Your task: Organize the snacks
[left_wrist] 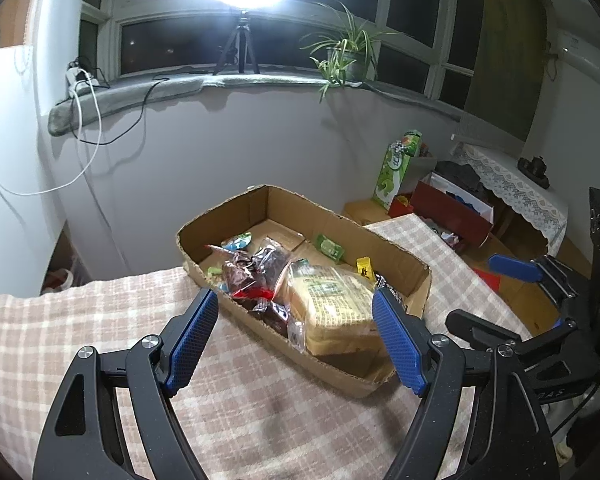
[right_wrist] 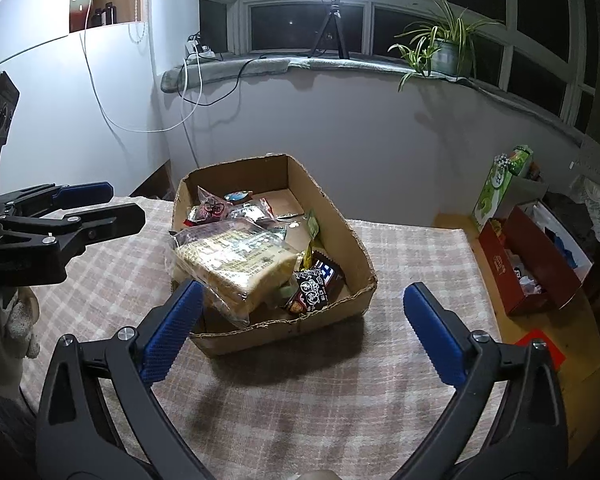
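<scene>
The snacks already lie in the cardboard box (right_wrist: 364,276), which stands on the checked cloth of the surface (right_wrist: 300,400), so the job looks late in the gathering step or close to finished; no loose packet shows on the cloth in either view. The bagged loaf of bread (right_wrist: 236,264) lies tilted across the near part of the box, over smaller packets, with a dark wrapped snack (right_wrist: 314,286) just beside it in the near corner. A small green packet (left_wrist: 329,246) and a yellow one (left_wrist: 365,267) lie on the box floor farther back.

The next move probably calls for tidying inside the box: the loaf is bulky and soft, so it would need a wide, gentle grip and a level lift to sit flat.

The left tool (left_wrist: 296,340) hovers above the cloth just short of the box's near wall, released, its blue pads spread wide and grasping nothing. The right tool (right_wrist: 300,336) hangs in the same way before the box, released and empty, fingers wide apart. Both point toward the box, side by side and apart from each other.
</scene>
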`<action>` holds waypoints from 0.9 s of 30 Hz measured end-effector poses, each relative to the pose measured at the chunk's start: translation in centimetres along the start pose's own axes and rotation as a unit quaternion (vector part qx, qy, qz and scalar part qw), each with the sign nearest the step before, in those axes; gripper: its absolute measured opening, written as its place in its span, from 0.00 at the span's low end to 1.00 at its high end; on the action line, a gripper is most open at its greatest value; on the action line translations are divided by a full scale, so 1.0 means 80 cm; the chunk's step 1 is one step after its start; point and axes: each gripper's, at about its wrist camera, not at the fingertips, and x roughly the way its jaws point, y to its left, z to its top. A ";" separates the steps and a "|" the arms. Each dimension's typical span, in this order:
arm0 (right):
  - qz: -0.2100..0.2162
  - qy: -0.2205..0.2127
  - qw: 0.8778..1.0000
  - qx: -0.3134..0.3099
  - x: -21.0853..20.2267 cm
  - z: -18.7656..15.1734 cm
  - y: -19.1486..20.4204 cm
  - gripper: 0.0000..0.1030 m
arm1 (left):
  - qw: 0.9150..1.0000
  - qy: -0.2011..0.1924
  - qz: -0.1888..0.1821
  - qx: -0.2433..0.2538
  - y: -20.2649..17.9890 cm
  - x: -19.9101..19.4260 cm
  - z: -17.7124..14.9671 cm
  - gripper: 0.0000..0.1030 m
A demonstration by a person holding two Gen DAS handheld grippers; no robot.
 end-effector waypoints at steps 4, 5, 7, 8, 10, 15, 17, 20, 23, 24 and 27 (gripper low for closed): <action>-0.002 0.002 1.000 0.001 -0.001 0.000 -0.001 0.99 | 1.000 0.000 0.004 -0.004 0.001 -0.002 -0.001 0.77; -0.002 0.003 1.000 0.001 -0.001 -0.001 -0.001 0.99 | 1.000 -0.001 0.006 -0.005 0.000 -0.003 -0.001 0.77; -0.002 0.004 1.000 0.001 -0.001 -0.002 -0.001 0.99 | 1.000 -0.002 0.008 -0.004 -0.001 -0.005 -0.002 0.77; -0.003 0.004 1.000 0.000 -0.001 -0.002 -0.001 0.99 | 1.000 -0.002 0.008 -0.004 -0.001 -0.005 -0.002 0.77; -0.005 0.004 1.000 -0.001 -0.001 -0.002 -0.001 0.99 | 1.000 -0.001 0.009 -0.004 -0.001 -0.005 -0.001 0.77; -0.007 0.002 1.000 -0.002 -0.003 -0.003 -0.002 0.99 | 1.000 0.000 0.009 -0.006 -0.001 -0.005 -0.002 0.77; -0.006 0.003 1.000 -0.002 -0.002 -0.003 -0.002 0.99 | 1.000 -0.001 0.009 -0.006 -0.001 -0.005 -0.002 0.77; -0.005 0.003 1.000 -0.003 -0.003 -0.003 -0.002 0.99 | 1.000 -0.001 0.010 -0.006 -0.001 -0.006 -0.002 0.77; -0.006 0.004 1.000 -0.003 -0.003 -0.003 -0.002 0.99 | 1.000 0.000 0.011 -0.007 -0.002 -0.006 -0.002 0.77; -0.006 0.004 1.000 -0.004 -0.003 -0.003 -0.002 0.99 | 1.000 0.000 0.011 -0.007 -0.002 -0.006 -0.001 0.77; -0.007 0.003 1.000 -0.004 -0.003 -0.003 -0.002 0.99 | 1.000 0.001 0.011 -0.006 -0.003 -0.006 -0.001 0.77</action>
